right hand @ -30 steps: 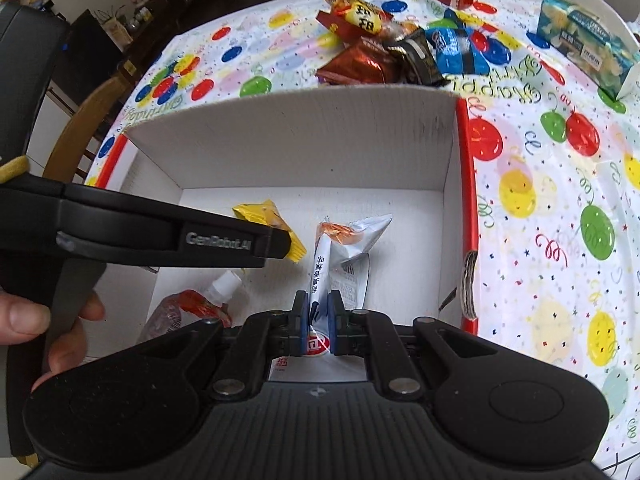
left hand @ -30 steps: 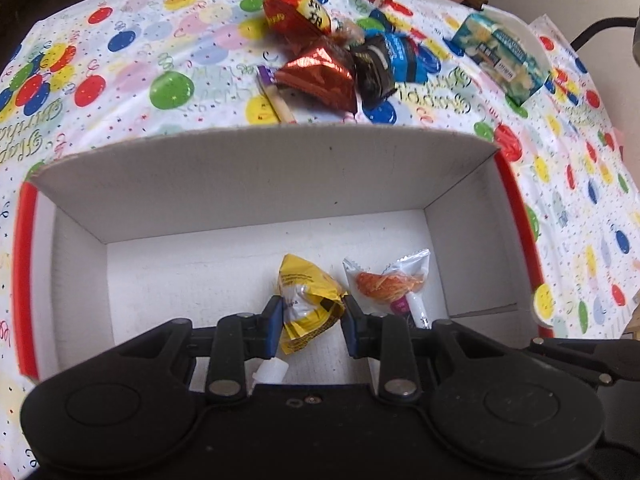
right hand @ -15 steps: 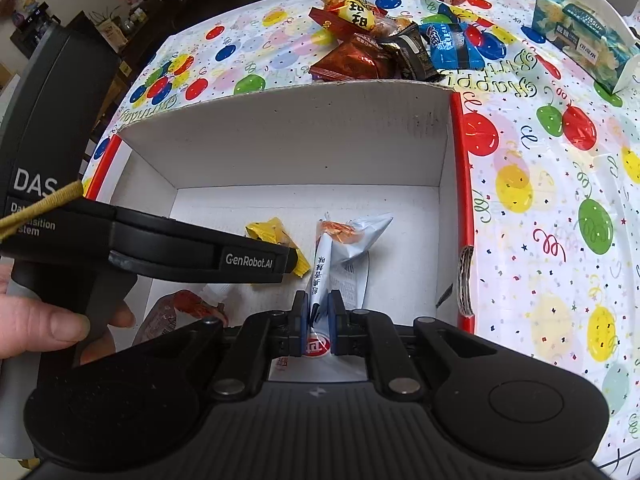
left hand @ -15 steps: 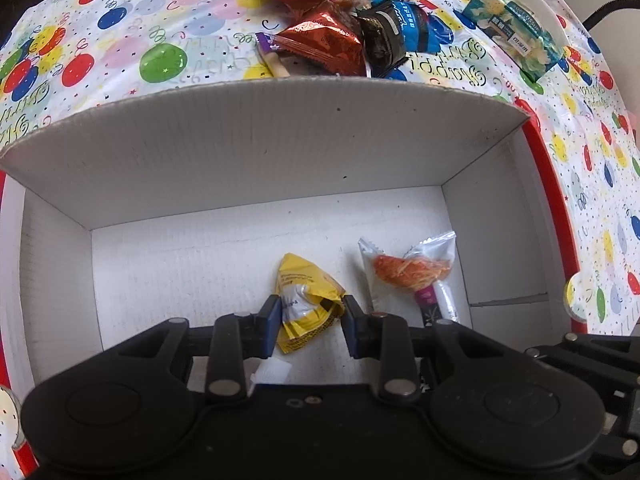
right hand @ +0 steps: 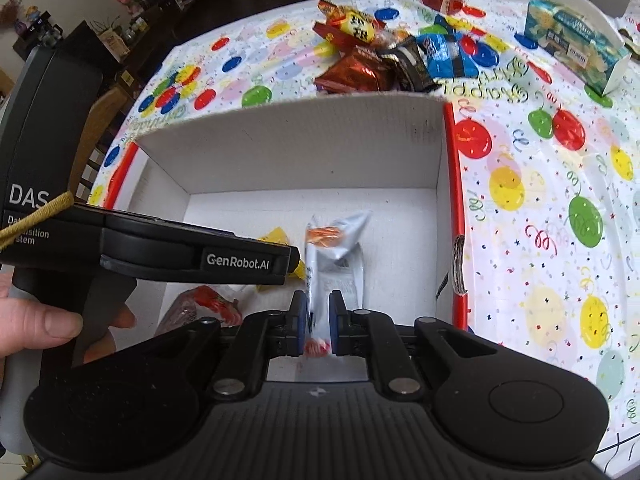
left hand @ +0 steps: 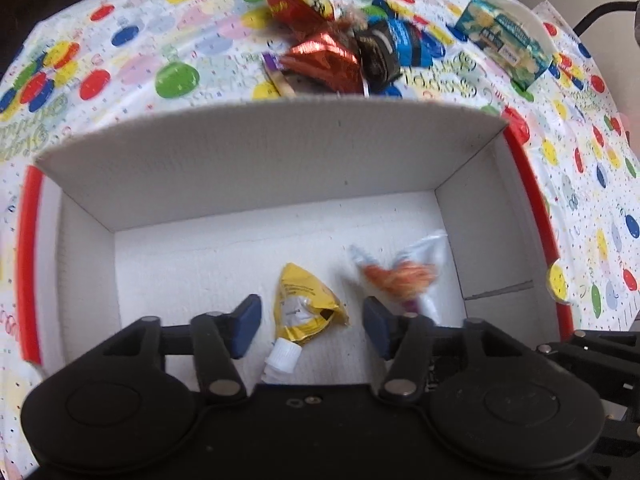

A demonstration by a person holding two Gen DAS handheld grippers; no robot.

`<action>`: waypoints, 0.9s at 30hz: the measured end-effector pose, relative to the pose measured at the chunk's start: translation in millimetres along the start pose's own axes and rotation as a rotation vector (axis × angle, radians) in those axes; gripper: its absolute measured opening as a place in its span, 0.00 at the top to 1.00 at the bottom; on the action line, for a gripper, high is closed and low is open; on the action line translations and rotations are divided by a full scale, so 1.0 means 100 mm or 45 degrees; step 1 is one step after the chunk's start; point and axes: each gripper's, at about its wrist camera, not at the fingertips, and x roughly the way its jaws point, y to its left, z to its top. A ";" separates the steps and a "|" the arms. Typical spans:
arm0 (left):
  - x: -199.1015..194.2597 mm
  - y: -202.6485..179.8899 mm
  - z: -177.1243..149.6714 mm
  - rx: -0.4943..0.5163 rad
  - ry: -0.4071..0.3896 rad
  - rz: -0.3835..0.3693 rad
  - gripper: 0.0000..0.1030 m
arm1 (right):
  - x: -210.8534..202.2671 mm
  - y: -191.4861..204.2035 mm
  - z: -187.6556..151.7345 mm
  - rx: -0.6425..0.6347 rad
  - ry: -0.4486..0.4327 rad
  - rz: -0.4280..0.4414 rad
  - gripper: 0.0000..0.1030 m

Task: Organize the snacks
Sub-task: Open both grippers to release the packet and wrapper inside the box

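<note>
My left gripper point(left hand: 311, 326) is open over the floor of the white box point(left hand: 272, 160). A yellow snack packet point(left hand: 306, 304) lies loose on that floor between the spread fingers, touching neither pad. Just right of it is a silver packet with orange print point(left hand: 400, 276). In the right wrist view my right gripper point(right hand: 318, 320) is shut on that silver packet point(right hand: 336, 248), which stands on edge inside the box point(right hand: 320, 152). A red pouch with a white cap point(right hand: 208, 304) lies at the near left of the box, partly hidden.
Beyond the far wall lies a pile of snack bags point(left hand: 332, 56), also visible as the snack pile point(right hand: 384, 60) in the right wrist view. A blue-green carton point(right hand: 572, 46) stands at the far right. The left tool's black housing point(right hand: 192, 256) and a hand point(right hand: 40, 328) fill the left side.
My left gripper has opened and let go of the yellow packet, which now rests on the box floor. It has also drawn back a little. The right gripper keeps hold of the silver packet.
</note>
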 end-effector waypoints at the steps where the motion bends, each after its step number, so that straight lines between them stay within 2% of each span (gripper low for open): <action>1: -0.04 0.00 0.00 0.003 -0.011 -0.002 0.45 | -0.03 0.01 -0.01 -0.004 -0.010 -0.002 0.89; 13: -0.56 0.00 -0.06 0.029 -0.164 -0.019 0.34 | -0.42 0.12 -0.09 -0.014 -0.094 0.012 0.89; 27: -1.14 -0.12 -0.21 0.130 -0.336 -0.059 0.21 | -0.94 0.11 -0.11 -0.041 -0.222 0.004 0.89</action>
